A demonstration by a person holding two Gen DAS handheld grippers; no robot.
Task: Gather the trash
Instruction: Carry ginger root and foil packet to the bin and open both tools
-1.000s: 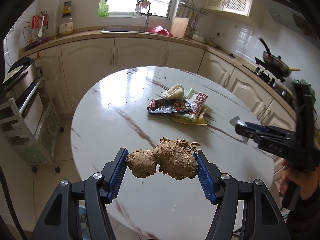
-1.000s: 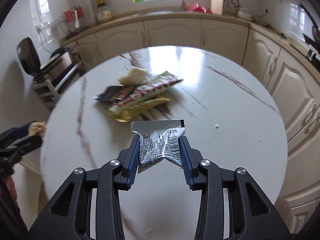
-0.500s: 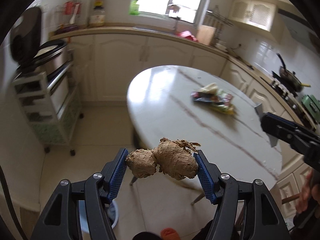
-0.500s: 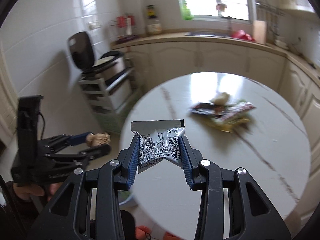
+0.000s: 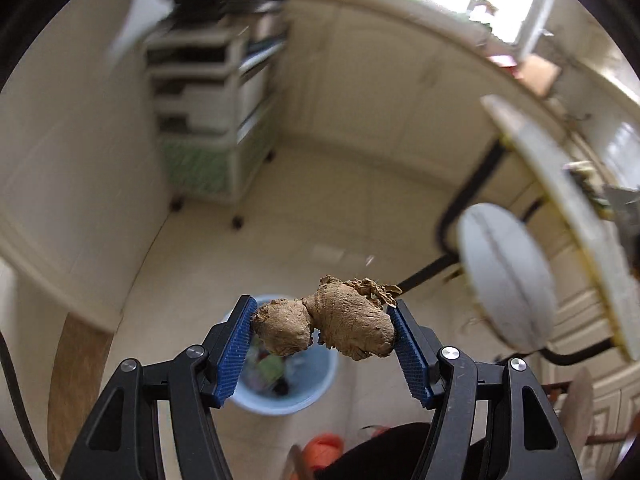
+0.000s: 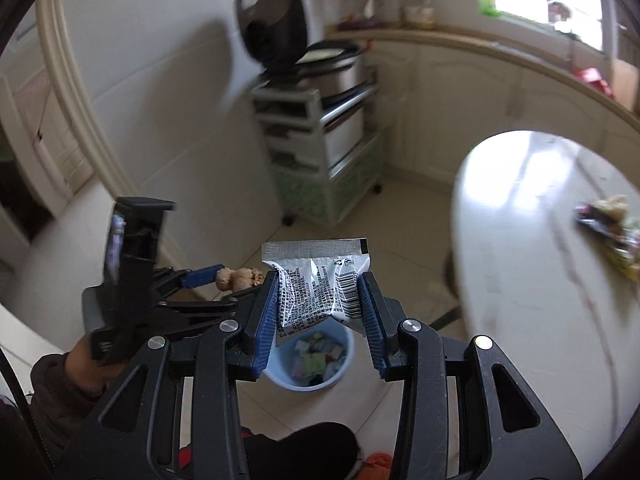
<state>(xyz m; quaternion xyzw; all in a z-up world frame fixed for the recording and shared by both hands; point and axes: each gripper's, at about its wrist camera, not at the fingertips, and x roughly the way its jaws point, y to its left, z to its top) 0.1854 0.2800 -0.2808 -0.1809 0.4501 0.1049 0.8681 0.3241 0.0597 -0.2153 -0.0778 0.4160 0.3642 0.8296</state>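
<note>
Left wrist: hand-held gripper [image 5: 322,320] around ginger root [image 5: 326,330].

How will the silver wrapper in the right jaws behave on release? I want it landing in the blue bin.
The silver wrapper looks crumpled and thin, so probably floppy and light. It may flutter rather than drop straight toward the blue bin below, and might cling briefly to a pad.

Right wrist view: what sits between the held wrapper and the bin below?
Nothing: in the right wrist view the silver wrapper, clamped in the right tongs, hangs over the blue bin with only air between.
</note>
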